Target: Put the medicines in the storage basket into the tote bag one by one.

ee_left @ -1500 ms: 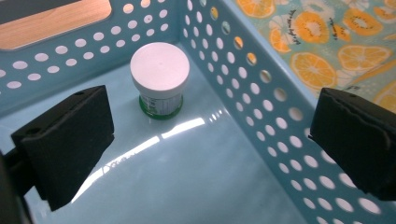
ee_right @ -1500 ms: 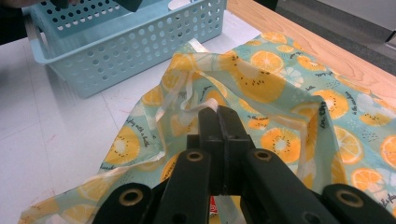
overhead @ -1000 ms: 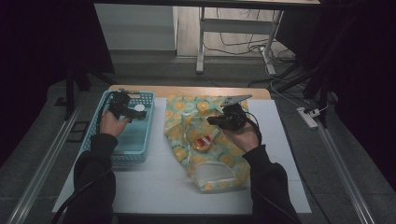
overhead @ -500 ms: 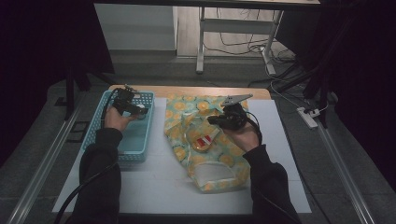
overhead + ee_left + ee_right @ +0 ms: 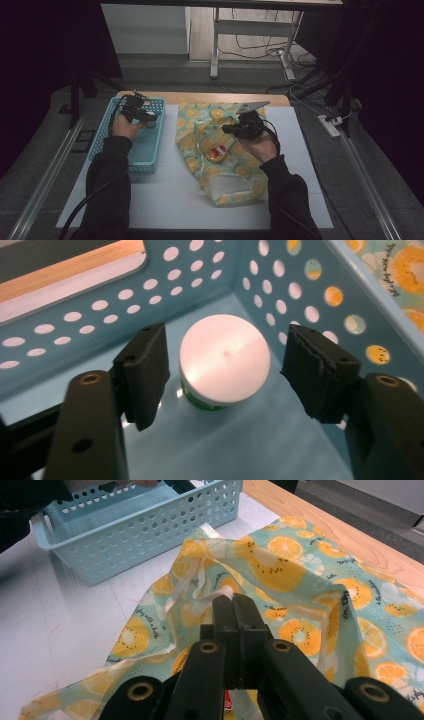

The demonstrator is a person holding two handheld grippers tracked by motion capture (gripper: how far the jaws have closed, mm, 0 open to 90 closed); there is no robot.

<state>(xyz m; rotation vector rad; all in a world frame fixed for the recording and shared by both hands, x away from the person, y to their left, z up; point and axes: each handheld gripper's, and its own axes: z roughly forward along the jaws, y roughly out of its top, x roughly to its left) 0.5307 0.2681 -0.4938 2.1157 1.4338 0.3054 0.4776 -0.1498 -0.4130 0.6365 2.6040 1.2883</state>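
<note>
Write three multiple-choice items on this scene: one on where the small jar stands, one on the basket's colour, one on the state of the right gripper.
1. Where does the white-lidded jar stand?
A. In the blue basket
B. On the fruit-print bag
C. On the floor

2. What colour is the basket?
A. Red
B. Light blue
C. Black

3. How is the right gripper?
A. Wide open above the basket
B. Shut on an edge of the bag
C. Shut on the jar

Answers:
1 A, the left gripper view shows the jar on the basket floor, between the perforated walls.
2 B, its walls are light blue in every view.
3 B, the right gripper view shows its jaws pressed together on a fold of the bag.
</note>
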